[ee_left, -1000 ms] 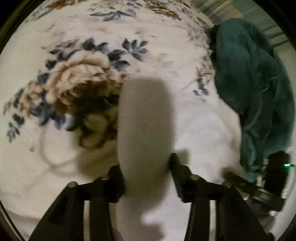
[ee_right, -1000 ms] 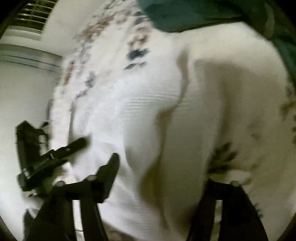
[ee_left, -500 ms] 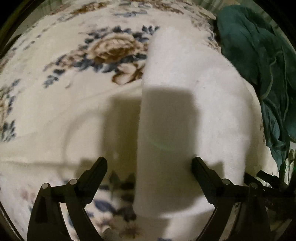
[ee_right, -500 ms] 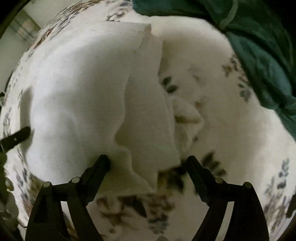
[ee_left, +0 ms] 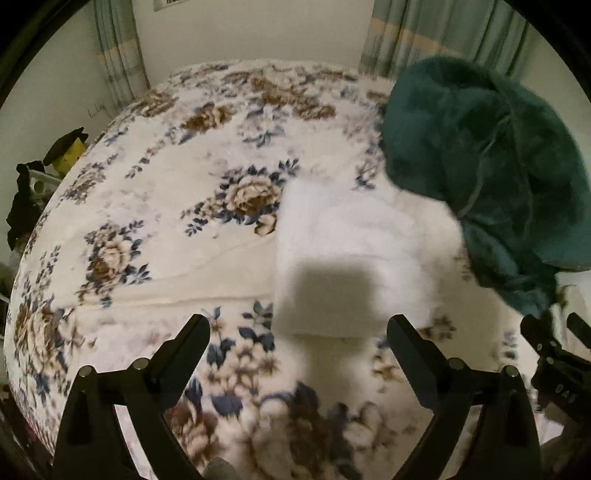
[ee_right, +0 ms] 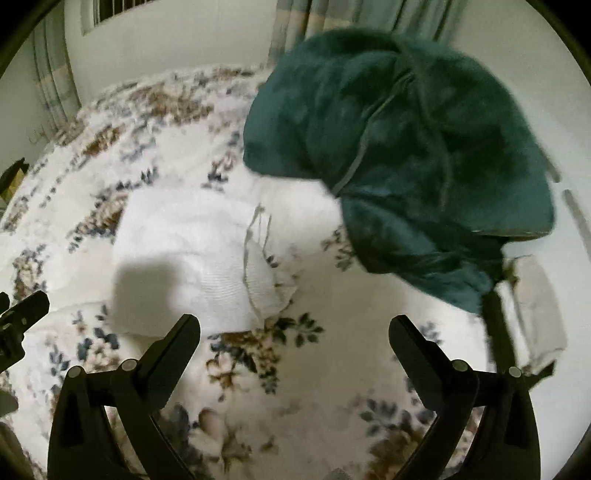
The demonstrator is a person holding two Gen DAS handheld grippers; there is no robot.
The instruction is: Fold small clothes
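Observation:
A white folded garment (ee_left: 354, 254) lies flat on the floral bedspread (ee_left: 166, 221). In the right wrist view the garment (ee_right: 192, 258) lies left of centre, a loose edge at its right side. My left gripper (ee_left: 298, 332) is open and empty, raised above the bed just short of the garment's near edge. My right gripper (ee_right: 294, 330) is open and empty, above the bedspread (ee_right: 332, 369), near the garment's right corner. A dark green garment (ee_left: 487, 166) is heaped at the far right; it fills the upper right of the right wrist view (ee_right: 406, 147).
The right gripper's body (ee_left: 557, 369) shows at the left view's right edge. Curtains (ee_left: 424, 33) and a wall stand behind the bed. Dark clutter and a yellow object (ee_left: 68, 155) sit beyond the bed's left edge.
Both grippers let go of the white garment, opened wide and pulled back and up. The garment now lies folded on the bed.

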